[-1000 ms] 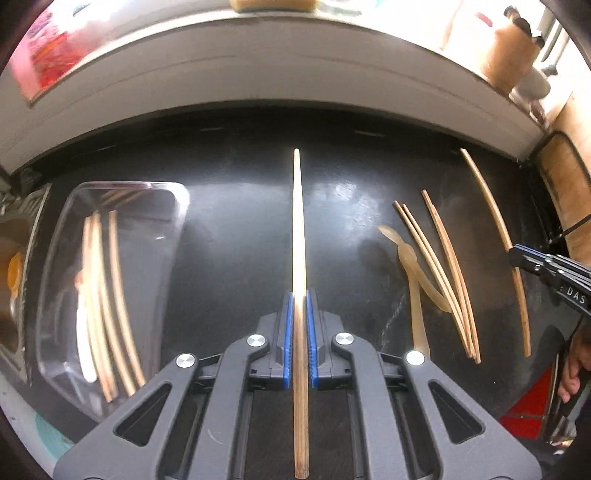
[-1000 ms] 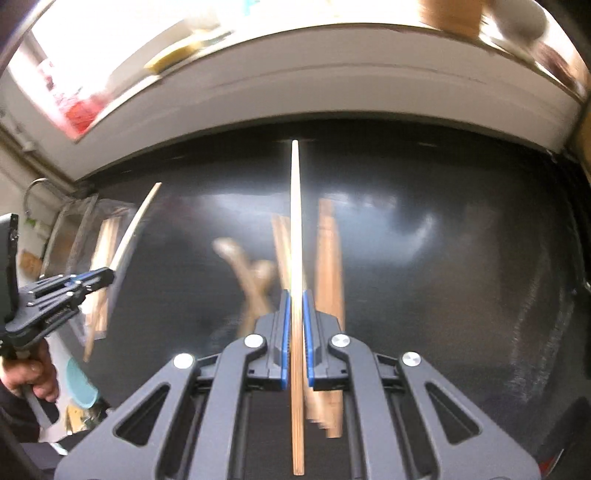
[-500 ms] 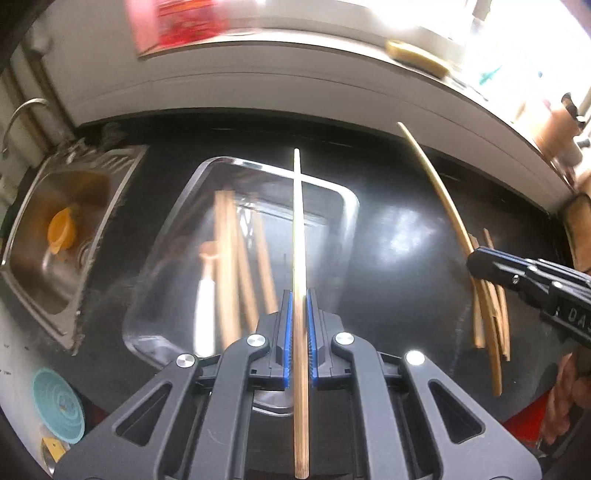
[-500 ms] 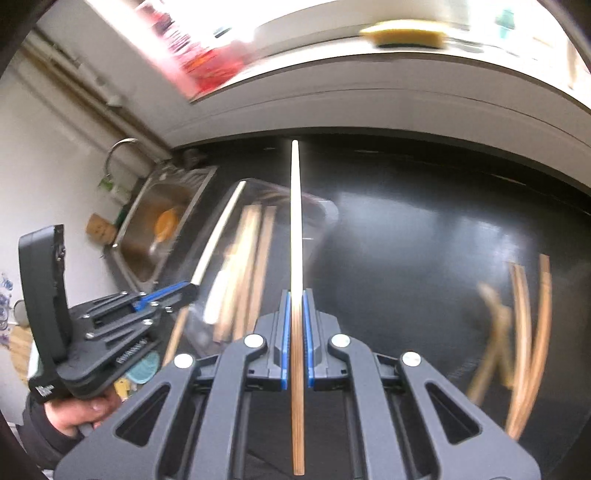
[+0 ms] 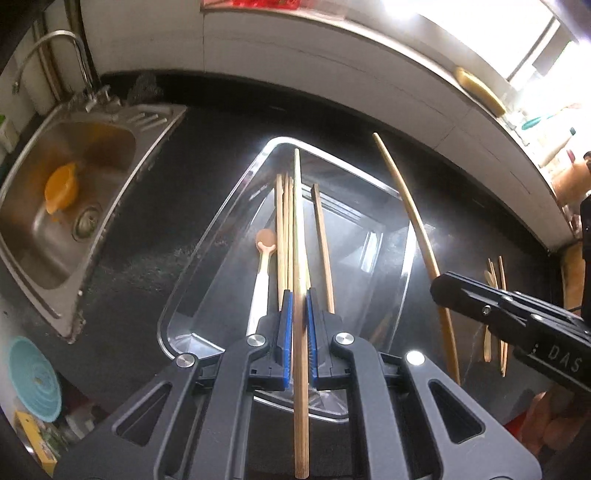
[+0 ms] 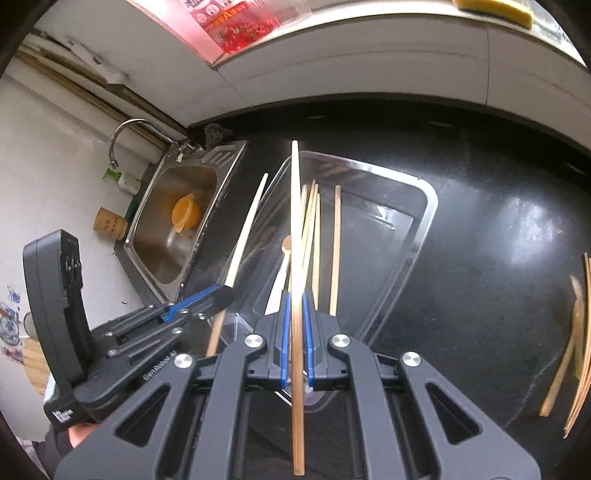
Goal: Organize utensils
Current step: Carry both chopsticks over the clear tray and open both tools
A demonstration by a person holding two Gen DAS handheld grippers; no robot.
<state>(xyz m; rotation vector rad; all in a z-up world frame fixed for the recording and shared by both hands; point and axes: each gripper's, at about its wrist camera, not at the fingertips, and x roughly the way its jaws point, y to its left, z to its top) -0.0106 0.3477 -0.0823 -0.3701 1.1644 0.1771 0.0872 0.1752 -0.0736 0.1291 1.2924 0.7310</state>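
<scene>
Chopsticks — one pinched in each gripper, left (image 5: pixel 299 325) and right (image 6: pixel 295 325), both lengthwise over the tray (image 5: pixel 207 236) — left nearer the sink (image 5: pixel 22 236).

the letters "das" stand in pale print on the black body of the right gripper (image 5: pixel 441 291), at the right edge of the left wrist view. the red and white package (image 6: pixel 236 18) on the ledge bears printing too small and blurred to read. nothing else reads clearly.

A black countertop (image 5: pixel 207 206) carries a clear tray (image 5: pixel 236 206) and loose chopsticks (image 5: pixel 500 295) well apart.
</scene>
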